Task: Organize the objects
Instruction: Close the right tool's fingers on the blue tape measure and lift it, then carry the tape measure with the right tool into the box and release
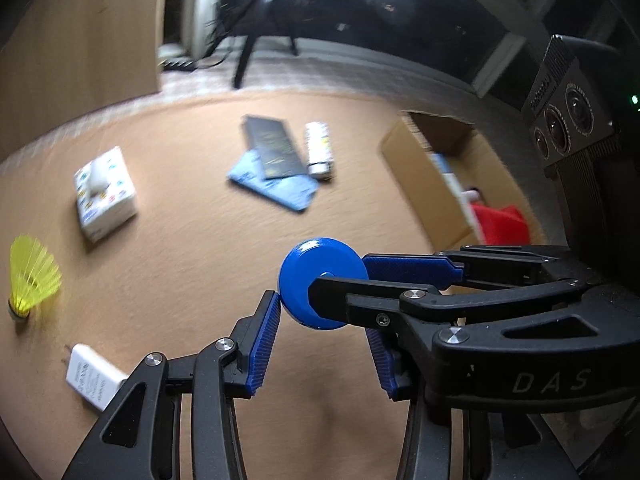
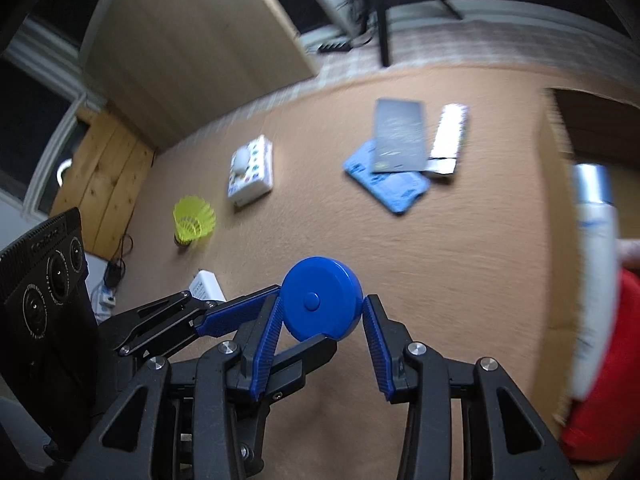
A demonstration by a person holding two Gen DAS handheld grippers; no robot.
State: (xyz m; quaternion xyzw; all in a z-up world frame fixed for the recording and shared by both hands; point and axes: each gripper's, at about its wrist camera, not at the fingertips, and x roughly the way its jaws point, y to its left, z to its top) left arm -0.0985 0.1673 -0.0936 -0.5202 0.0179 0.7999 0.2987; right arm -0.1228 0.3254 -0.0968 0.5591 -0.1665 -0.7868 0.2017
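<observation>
Blue round plastic disc point(image 2: 320, 280) aloft over tan table point(image 1: 200, 272) | right gripper point(image 2: 324, 304) narrow, pinching its rim | left gripper point(image 1: 324, 316): one pad touching, other hidden, grip untellable | probably handover toward open cardboard box point(image 1: 404, 148).

The right gripper point(image 2: 324, 301) is held level above the surface, its jaws closed against opposite edges of a blue disc point(image 2: 334, 280). The left gripper point(image 1: 322, 316) is crossed in from the left; one pad point(image 1: 266, 340) touches the disc, the other is hidden.
</observation>
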